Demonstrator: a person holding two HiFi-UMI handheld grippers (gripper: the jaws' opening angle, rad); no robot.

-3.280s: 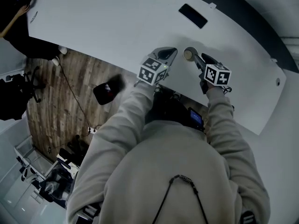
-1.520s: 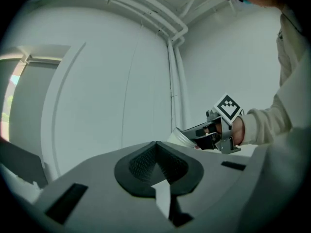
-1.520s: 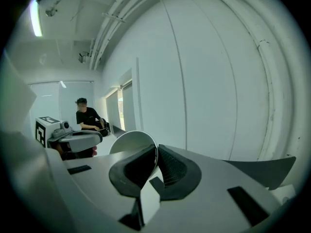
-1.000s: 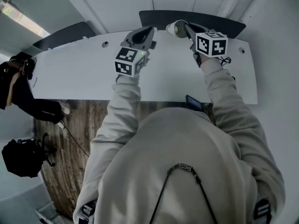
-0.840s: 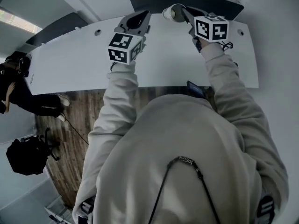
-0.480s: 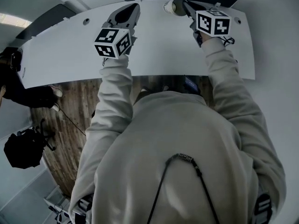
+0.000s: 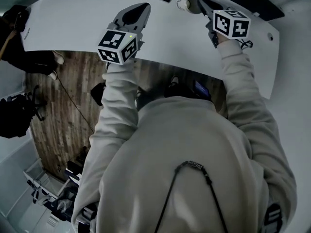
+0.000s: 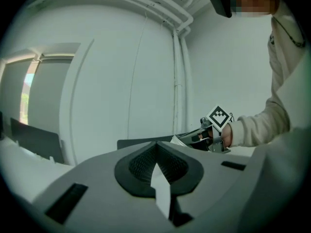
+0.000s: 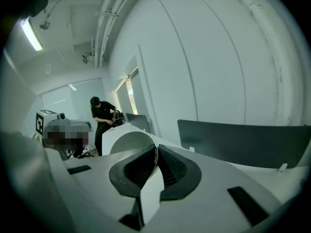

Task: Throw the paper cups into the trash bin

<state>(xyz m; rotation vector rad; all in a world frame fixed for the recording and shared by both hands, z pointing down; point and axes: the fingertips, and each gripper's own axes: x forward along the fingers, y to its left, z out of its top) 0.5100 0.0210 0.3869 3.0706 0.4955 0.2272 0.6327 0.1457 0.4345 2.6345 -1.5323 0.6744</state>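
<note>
Head view — right tool (image 7: 198,2) pinches a paper cup (image 7: 182,4) by its rim over the white worktop (image 7: 73,25); left tool (image 7: 144,7) closed — empty.

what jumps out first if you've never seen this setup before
The eye goes first to the right gripper at the top of the head view. It is shut on the wall of a paper cup above the curved white table. To its left, the left gripper is shut with nothing in it; both carry black-and-white marker cubes. The person's pale hooded top fills the lower frame.
</note>
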